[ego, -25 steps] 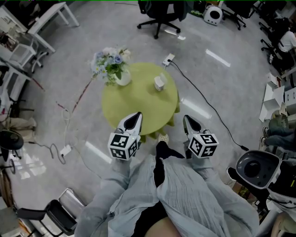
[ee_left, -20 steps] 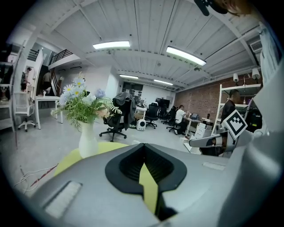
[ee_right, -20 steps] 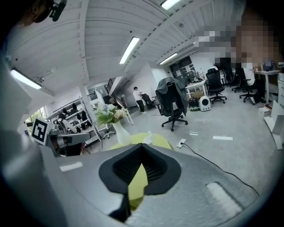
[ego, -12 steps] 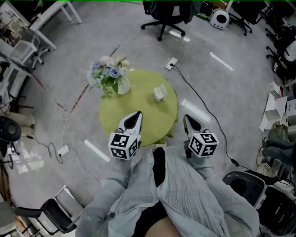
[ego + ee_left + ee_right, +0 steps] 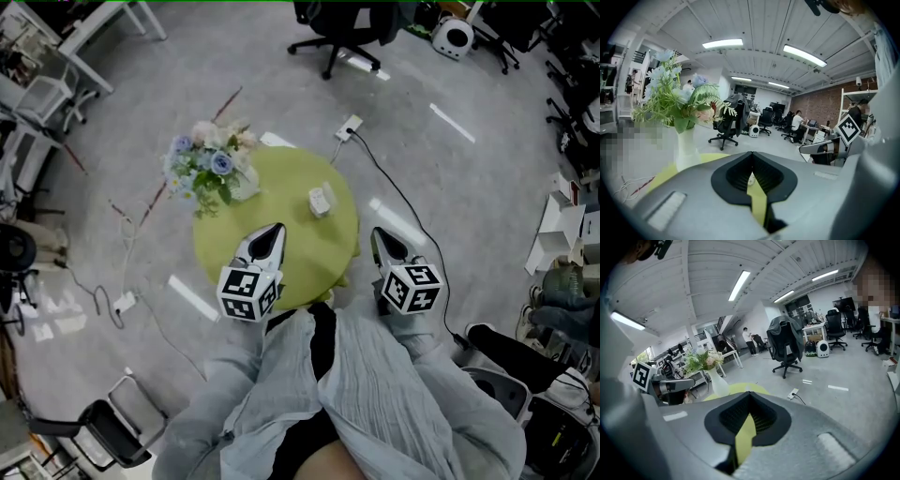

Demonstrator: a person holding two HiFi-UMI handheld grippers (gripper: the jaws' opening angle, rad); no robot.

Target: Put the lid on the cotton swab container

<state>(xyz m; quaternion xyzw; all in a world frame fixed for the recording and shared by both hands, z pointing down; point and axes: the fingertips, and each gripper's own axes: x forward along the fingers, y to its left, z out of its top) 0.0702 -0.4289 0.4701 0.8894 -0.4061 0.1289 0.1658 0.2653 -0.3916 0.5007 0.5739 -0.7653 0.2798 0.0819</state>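
In the head view, a small white cotton swab container (image 5: 320, 200) stands on the right part of a round green table (image 5: 234, 248). I cannot make out its lid apart from it. My left gripper (image 5: 275, 231) hovers over the table's near edge, shut with nothing in it. My right gripper (image 5: 378, 235) hangs just past the table's right edge, also shut and empty. In the left gripper view the left gripper (image 5: 751, 153) has its jaw tips touching, with green table showing through the gap below. The right gripper (image 5: 749, 393) looks the same in the right gripper view.
A white vase of flowers (image 5: 211, 169) stands at the table's far left. On the floor beyond the table lie a power strip (image 5: 349, 126) and its cable (image 5: 412, 202). An office chair (image 5: 342, 23) is further back. Desks and chairs line the room's sides.
The table, vase and container have slid lower and left in the head view as the person came closer. Both grippers keep the same shut pose.
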